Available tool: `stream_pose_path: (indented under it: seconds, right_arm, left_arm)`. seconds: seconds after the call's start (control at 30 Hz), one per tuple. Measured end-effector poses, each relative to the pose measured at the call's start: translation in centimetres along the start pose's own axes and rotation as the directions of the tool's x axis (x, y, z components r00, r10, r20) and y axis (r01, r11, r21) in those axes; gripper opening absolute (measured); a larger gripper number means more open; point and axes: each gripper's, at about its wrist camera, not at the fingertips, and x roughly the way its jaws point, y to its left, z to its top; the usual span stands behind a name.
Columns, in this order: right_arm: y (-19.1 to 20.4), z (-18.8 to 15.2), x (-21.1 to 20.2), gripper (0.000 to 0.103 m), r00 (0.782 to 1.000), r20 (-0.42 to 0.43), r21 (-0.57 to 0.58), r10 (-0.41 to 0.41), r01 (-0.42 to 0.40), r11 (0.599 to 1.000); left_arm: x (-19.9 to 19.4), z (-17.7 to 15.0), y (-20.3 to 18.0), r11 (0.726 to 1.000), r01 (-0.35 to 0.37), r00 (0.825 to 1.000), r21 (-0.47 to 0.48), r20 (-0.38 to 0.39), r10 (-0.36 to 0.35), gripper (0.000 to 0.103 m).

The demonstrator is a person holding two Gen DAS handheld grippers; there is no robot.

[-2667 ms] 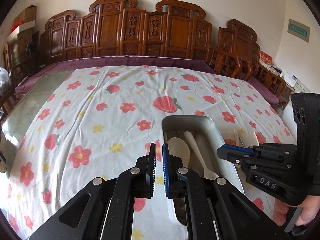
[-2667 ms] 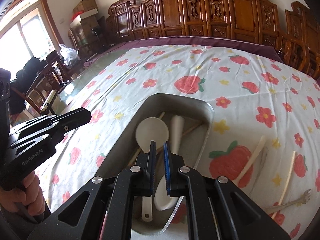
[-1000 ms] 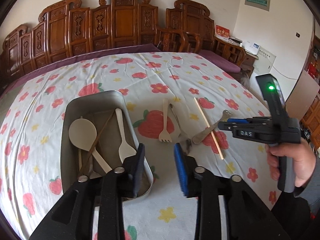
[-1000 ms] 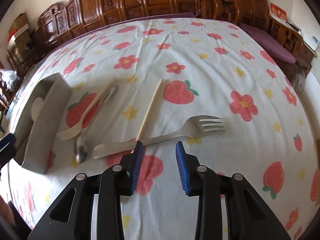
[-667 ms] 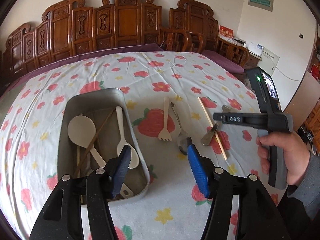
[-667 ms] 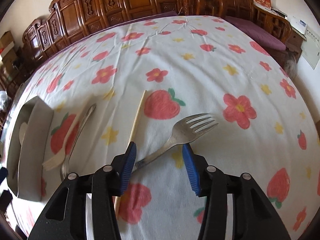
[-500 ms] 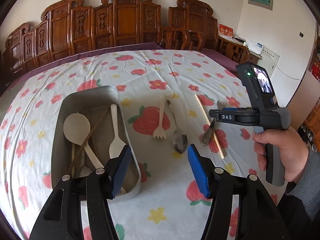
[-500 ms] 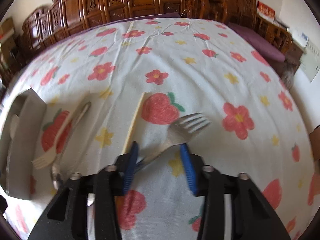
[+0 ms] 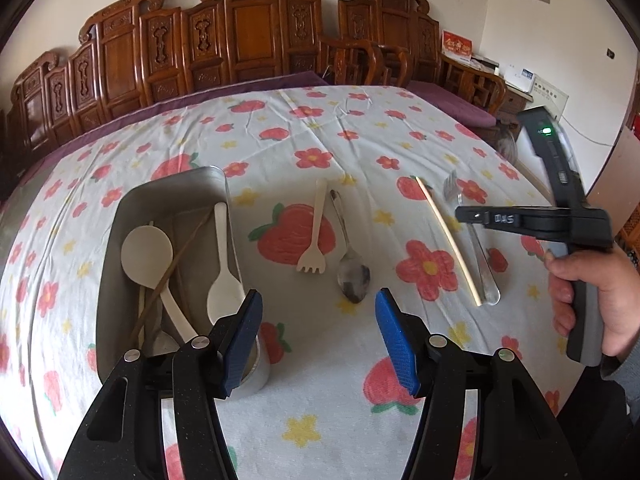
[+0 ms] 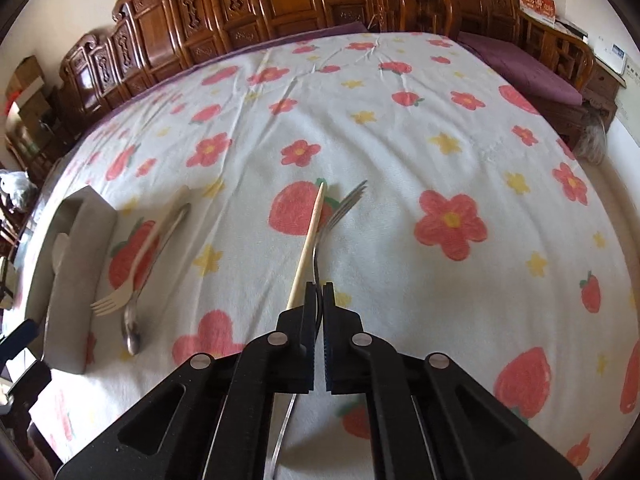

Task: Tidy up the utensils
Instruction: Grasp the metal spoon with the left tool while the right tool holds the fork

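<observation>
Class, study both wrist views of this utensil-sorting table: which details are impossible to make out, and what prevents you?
- Metal fork: right wrist view, mid-handle hidden between the right gripper fingers.
- Metal tray: left wrist view, near end covered by the left gripper.
- Plastic fork and metal spoon: right wrist view, blurred.

The left wrist view looks down and forward from above the near edge of the flowered tablecloth (image 9: 320,360), taking in the metal tray (image 9: 116,264) and the loose cutlery right of it. The right wrist view sits lower and closer, right of the tray (image 10: 66,288), facing the carved chairs (image 10: 280,4). Both share the tray, the metal fork (image 10: 340,212) (its tines far from both lenses) and the pale chopstick (image 9: 448,240).
</observation>
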Motion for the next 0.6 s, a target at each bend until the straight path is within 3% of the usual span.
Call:
stream_pose_path:
  seconds: [0.17,0.3,0.6]
  right_arm:
    - [-0.8,-0.6,-2.5,0.004,0.999,0.030,-0.025,0.043,-0.042,0.999]
    - [-1.4,-1.6,-3.9,0.004,0.996,0.042,-0.046,0.074,-0.073,0.996]
    - [-2.1,-4.5,-2.7,0.004,0.996,0.004,-0.103,0.085,-0.085,0.991]
  left_arm:
    - [0.9,0.8,-1.2,1.000,-0.012,0.999,0.019,-0.030,0.012,0.055]
    - [2.0,1.8,-2.1,1.000,-0.007,0.999,0.027,-0.052,0.009,0.049]
    - [6.5,3.9,-3.0,1.000,-0.020,0.990,0.019,-0.136,0.023,0.032]
